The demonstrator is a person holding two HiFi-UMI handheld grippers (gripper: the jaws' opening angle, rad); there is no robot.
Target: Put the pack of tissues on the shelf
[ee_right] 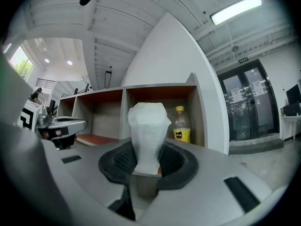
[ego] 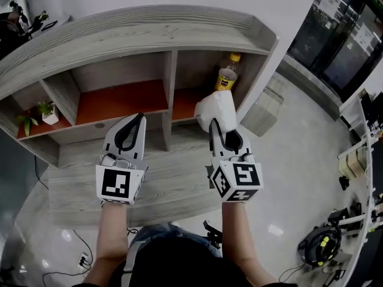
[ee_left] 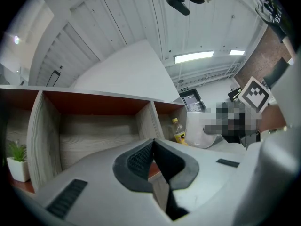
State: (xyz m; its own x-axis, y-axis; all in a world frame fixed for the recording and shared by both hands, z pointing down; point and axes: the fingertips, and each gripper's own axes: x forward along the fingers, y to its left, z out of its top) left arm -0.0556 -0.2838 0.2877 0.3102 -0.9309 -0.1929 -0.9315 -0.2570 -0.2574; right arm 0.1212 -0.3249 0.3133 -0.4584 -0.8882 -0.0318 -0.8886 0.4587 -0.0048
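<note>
The pack of tissues [ego: 218,110] is white and soft, and it stands upright between the jaws of my right gripper [ego: 220,130], which is shut on its lower end. In the right gripper view the pack [ee_right: 148,124] rises from the pads in front of the right-hand compartment. That compartment [ego: 185,103] of the grey wooden shelf [ego: 119,28] has an orange floor, and the pack hovers at its front edge. My left gripper [ego: 136,121] is shut with nothing in it, in front of the middle compartment [ee_left: 94,126]. From the left gripper view the pack [ee_left: 200,128] shows at the right.
A yellow-labelled bottle [ego: 227,73] stands at the back right of the right compartment, close behind the pack. A small potted plant [ego: 46,112] sits in the left compartment. A grey ledge [ego: 167,178] lies below the grippers. Glass doors [ego: 341,34] and floor gear [ego: 320,244] are at right.
</note>
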